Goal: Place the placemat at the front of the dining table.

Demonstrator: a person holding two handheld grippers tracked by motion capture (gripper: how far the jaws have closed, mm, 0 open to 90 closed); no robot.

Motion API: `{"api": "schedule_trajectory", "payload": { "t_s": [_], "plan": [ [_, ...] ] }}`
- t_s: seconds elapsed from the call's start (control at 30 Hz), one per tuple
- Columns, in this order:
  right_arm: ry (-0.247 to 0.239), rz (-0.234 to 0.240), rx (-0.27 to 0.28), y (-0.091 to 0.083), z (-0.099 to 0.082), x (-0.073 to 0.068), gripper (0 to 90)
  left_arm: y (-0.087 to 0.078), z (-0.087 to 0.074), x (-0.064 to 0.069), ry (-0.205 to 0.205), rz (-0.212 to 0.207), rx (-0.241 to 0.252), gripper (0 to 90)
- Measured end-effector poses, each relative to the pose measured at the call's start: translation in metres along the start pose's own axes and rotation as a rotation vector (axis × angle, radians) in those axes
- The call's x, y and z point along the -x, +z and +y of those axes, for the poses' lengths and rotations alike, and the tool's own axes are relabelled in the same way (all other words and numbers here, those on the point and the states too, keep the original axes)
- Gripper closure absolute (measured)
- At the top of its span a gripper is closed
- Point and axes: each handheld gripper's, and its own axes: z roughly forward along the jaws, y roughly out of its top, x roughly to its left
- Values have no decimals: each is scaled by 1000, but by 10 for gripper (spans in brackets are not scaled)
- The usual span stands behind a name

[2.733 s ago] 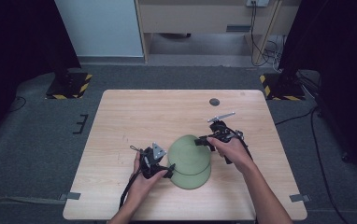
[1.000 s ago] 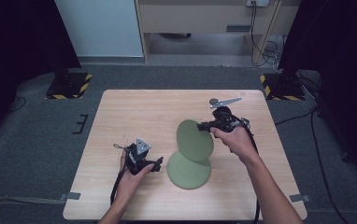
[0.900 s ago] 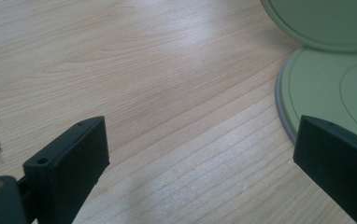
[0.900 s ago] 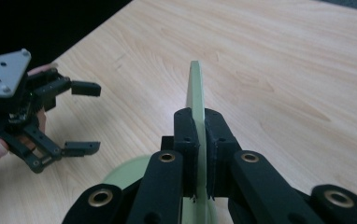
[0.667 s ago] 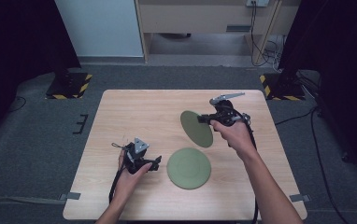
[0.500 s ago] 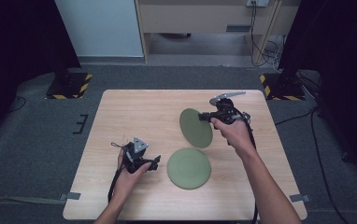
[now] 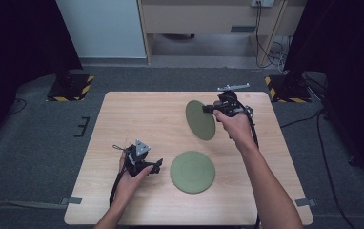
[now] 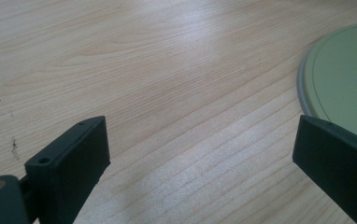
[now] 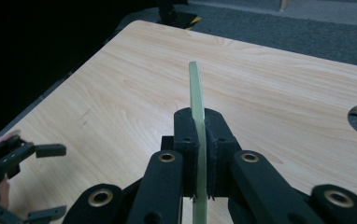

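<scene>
**Green plate lifted on edge, its twin flat on the table**

The right gripper (image 7: 210,109) is clamped on the rim of a green plate (image 7: 200,120), held on edge in the upper right of the high view; the second plate (image 7: 192,171) lies flat at lower centre, just right of the left gripper (image 7: 157,165), whose jaws stand apart over bare table (image 7: 137,114).

Right of centre in the upper half of the frame, the right tongs (image 7: 207,109) are gripping the rim of a green plate (image 7: 200,120), holding it tilted on edge above the tabletop (image 7: 137,114). A second green plate (image 7: 192,171) is lying flat near the lower centre. Just left of it, the left tongs (image 7: 158,165) are hovering with jaws pointing toward that plate, apart from it.
</scene>
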Motion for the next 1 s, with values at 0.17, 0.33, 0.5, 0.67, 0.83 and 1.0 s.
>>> {"api": "schedule_trajectory", "payload": {
  "t_s": [0.17, 0.33, 0.5, 0.67, 0.83, 1.0],
  "plan": [
    [19, -8, 14, 2, 4, 0, 856, 0, 0, -2, -10, 16, 2, 21],
    [21, -20, 19, 0, 9, 1, 857, 1, -1, -5, -16, 34, -9, 22],
    [22, -58, 20, -2, 9, -1, 857, -2, 0, 0, -4, 50, -10, 24],
    [40, -81, 38, -5, 14, -2, 857, -2, 0, 1, -3, 42, -14, 24],
    [57, -79, 55, 3, 21, 1, 857, -1, -1, 0, -3, 31, -20, 24],
    [64, -83, 49, 19, 25, 4, 857, -3, 0, 3, 13, 30, -14, 24]
  ]
}}
